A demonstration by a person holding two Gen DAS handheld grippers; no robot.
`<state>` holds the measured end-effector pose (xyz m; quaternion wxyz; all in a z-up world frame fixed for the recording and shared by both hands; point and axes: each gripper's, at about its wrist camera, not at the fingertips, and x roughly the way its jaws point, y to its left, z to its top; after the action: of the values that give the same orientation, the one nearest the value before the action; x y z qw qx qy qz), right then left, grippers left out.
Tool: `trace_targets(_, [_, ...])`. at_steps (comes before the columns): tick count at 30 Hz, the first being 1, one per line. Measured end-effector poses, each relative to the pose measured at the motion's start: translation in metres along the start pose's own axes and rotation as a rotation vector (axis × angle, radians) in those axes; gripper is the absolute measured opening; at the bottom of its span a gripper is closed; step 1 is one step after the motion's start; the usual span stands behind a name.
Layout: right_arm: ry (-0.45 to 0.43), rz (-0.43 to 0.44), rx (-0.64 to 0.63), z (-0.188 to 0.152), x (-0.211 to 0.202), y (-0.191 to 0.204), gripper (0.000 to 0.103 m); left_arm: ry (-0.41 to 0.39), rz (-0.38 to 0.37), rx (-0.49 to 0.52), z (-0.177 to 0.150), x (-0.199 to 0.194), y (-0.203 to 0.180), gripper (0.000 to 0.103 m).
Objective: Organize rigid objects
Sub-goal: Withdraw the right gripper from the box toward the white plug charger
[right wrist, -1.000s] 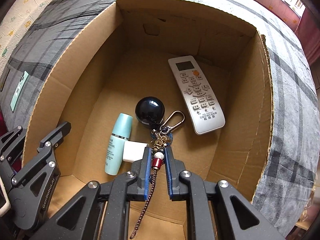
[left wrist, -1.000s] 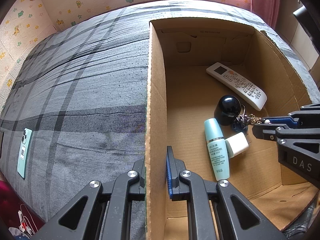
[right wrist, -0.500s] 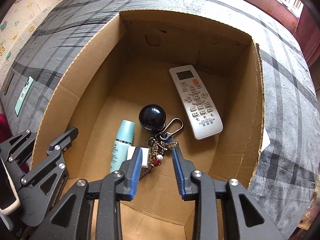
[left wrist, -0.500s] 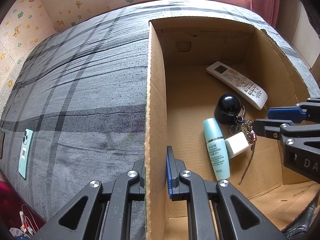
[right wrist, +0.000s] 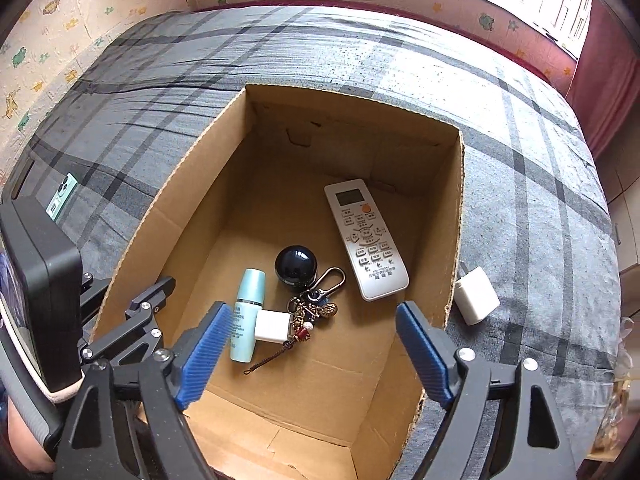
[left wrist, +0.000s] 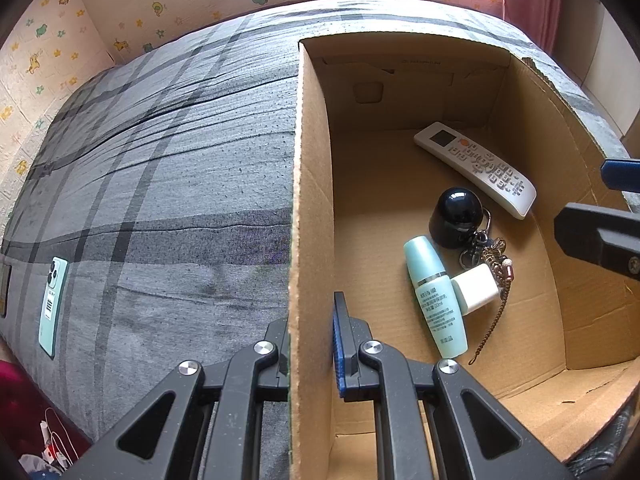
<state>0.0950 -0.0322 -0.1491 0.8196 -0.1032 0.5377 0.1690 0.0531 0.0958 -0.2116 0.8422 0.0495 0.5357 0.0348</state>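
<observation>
Your right gripper hangs above the near end of the cardboard box, jaws spread wide and holding nothing. Your left gripper straddles the box's left wall, one finger outside and one inside, clamped on the cardboard.

On the box floor lie five things: one keychain with a carabiner and a braided cord, directly below your open jaws; one dark round-topped object touching it on the far side; one pale teal bottle with small printed text too fine to read; one white cube charger between bottle and keychain; and one white remote with an orange button, toward the box's right wall.

Outside the box on the grey plaid bedcover are one more white charger, just beside the right wall, and one green phone, well left of the box.
</observation>
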Motion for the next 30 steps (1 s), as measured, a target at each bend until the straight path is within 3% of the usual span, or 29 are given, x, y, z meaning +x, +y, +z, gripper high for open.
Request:
trace_targets(7, [-0.023,-0.004,0.019,-0.001,-0.009,-0.011,0.1,-0.001,-0.001,-0.005,0.0,0.0,0.0,0.013])
trace_targets(15, [-0.067,-0.019,0.061,0.003,-0.026,-0.037,0.1,0.003,0.004,-0.001,0.0,-0.001,-0.001,0.013])
trace_targets(30, [-0.088,-0.11,0.157,-0.005,-0.038,-0.121,0.1,0.009,0.01,-0.004,-0.001,0.001,-0.001,0.013])
